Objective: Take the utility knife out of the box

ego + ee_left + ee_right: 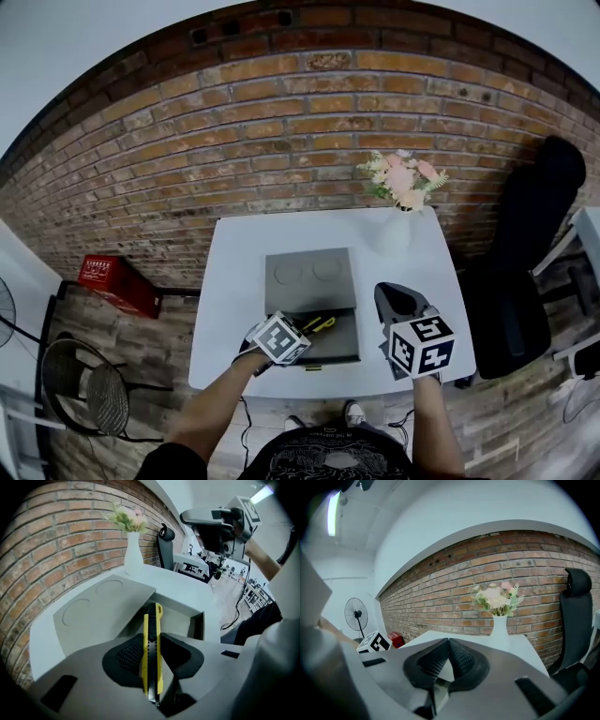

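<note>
The yellow and black utility knife (pixel 153 616) stands on edge between the pads of my left gripper (pixel 152 638), which is shut on it. The knife (pixel 320 325) sits just above the open grey box (pixel 343 356), near its left side. The box wall (pixel 197 623) shows below and beyond the blade end. The lid (pixel 309 279), with two round recesses, lies flat behind the box. My left gripper (pixel 307 330) points steeply down over the box. My right gripper (pixel 395 294) hovers to the right of the box, jaws shut (pixel 449 643) with nothing between them.
A white vase of flowers (pixel 394 234) stands at the back right of the white table (pixel 234 319). A black office chair (pixel 525 244) is to the right, a red crate (pixel 117 281) and a wire stool (pixel 84 384) to the left. A brick wall runs behind.
</note>
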Motion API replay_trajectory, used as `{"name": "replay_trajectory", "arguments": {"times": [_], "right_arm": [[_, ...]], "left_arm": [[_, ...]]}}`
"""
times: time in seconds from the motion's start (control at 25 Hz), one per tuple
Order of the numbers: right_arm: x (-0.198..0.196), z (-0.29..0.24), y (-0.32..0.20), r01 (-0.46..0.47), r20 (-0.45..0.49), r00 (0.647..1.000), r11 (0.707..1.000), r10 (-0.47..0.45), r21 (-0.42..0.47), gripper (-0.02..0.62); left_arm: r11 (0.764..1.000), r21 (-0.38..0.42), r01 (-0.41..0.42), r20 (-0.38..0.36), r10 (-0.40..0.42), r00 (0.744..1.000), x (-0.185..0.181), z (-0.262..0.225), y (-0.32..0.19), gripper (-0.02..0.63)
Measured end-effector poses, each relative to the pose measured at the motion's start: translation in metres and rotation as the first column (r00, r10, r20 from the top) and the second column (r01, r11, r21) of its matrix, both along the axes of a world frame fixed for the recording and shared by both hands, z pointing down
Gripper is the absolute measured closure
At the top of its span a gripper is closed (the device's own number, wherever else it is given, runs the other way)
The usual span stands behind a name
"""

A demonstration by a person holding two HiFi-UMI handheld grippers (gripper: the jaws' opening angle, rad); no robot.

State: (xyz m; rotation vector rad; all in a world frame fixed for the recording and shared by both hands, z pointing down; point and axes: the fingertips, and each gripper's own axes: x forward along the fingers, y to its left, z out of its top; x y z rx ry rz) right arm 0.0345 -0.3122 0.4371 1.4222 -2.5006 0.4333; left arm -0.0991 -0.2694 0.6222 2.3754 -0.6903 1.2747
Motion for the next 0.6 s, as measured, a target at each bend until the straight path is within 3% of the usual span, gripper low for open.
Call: {"name": "replay_trajectory", "arguments": {"times": [0.32,0.6], "right_arm": [[-0.022,-0.007,-0.003,0.053,0.006,0.999,0.998,-0.053,0.015,0.575],[-0.04,-0.015,-0.004,0.1,0.006,0.995,0.994,-0.1,0.035,0.576]], "left_arm": [[0.991,0.087,0.102,-0.093,-0.094,0.991,-0.007,-0.036,-0.011,0.477],[0.96,0.204,0.191,-0.171,-0.158,0.973,-0.018,-0.081,-0.026,0.477]]}}
